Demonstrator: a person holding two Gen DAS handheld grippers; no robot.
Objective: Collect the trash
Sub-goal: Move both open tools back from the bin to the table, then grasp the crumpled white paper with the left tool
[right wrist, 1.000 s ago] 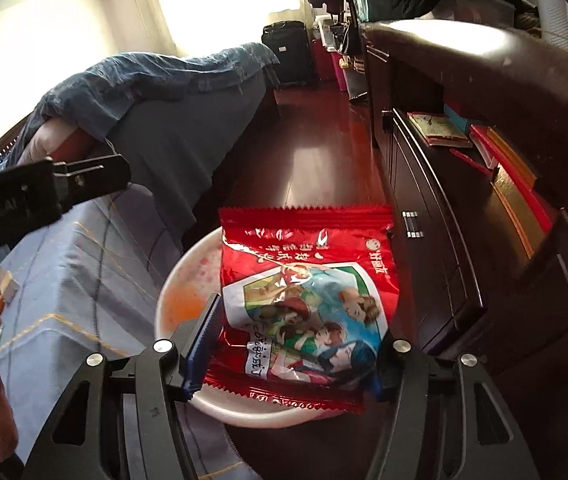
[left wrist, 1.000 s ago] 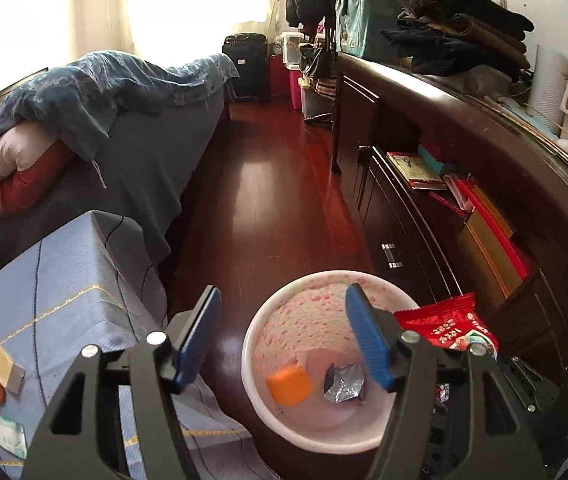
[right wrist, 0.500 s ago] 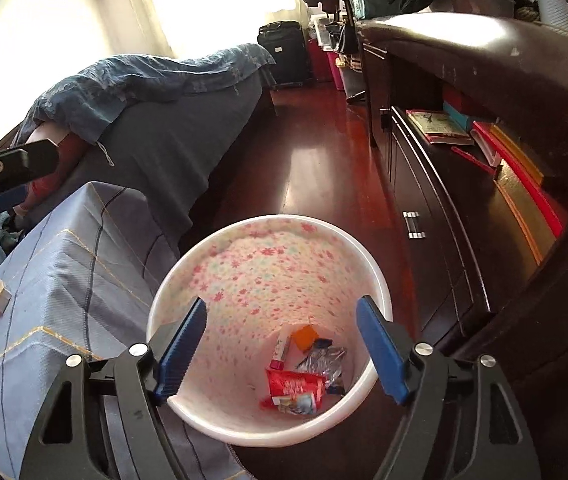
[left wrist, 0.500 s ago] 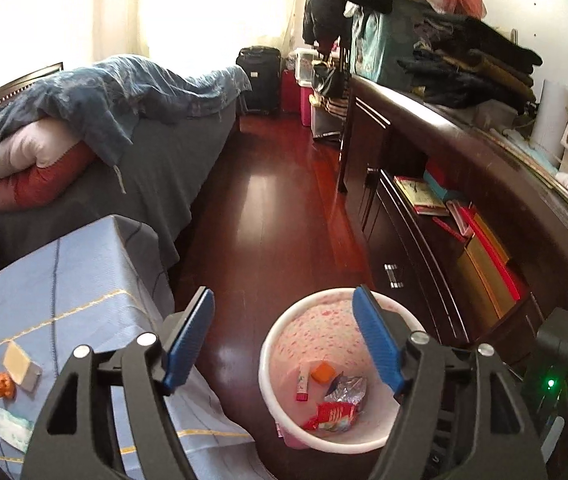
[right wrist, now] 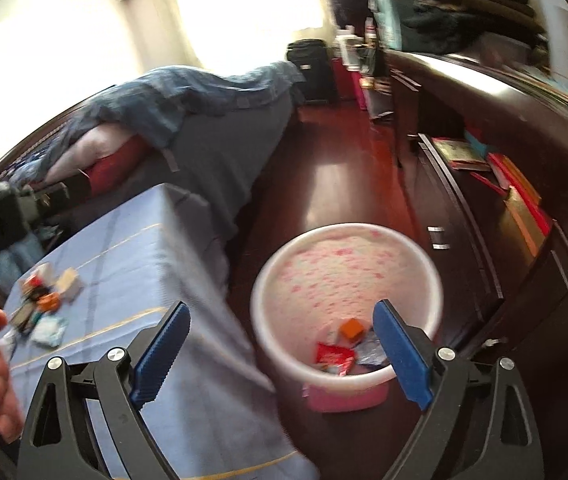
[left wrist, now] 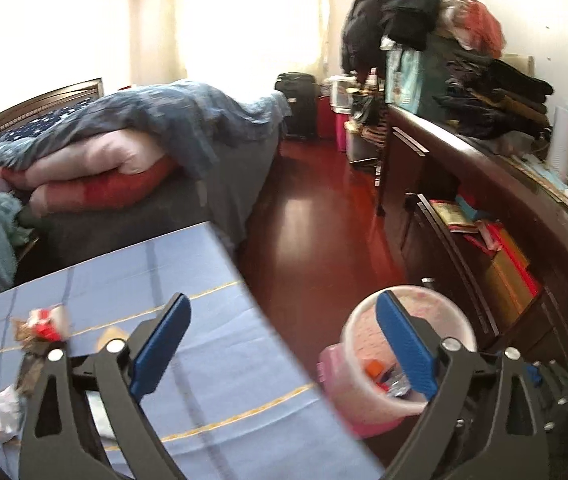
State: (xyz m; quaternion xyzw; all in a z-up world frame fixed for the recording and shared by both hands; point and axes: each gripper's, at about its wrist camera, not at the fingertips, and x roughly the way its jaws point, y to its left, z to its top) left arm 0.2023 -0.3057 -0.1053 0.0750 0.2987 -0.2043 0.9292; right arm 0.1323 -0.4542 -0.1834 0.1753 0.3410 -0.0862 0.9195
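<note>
Left wrist view: the left gripper [left wrist: 279, 346] hangs with its 2 blue pads spread wide and nothing between them, above the right edge of a table covered in a blue cloth [left wrist: 187, 280]. Small trash [left wrist: 43, 326] lies blurred near the cloth's left edge, with a crumpled white paper [left wrist: 3, 416] at its near left corner. A pink-and-white bin [left wrist: 408, 360] stands upright on the red wooden floor [left wrist: 316, 232] just beside the table, an orange piece [left wrist: 374, 369] inside. No writing can be read.

Right wrist view: the right gripper [right wrist: 281, 358] is likewise spread wide and empty, over the gap between cloth and bin. On the bin's bottom lie a red snack wrapper [right wrist: 334, 357], long axis roughly left to right, its print too blurred to read, a foil wrapper [right wrist: 370, 351] and the orange piece.
</note>
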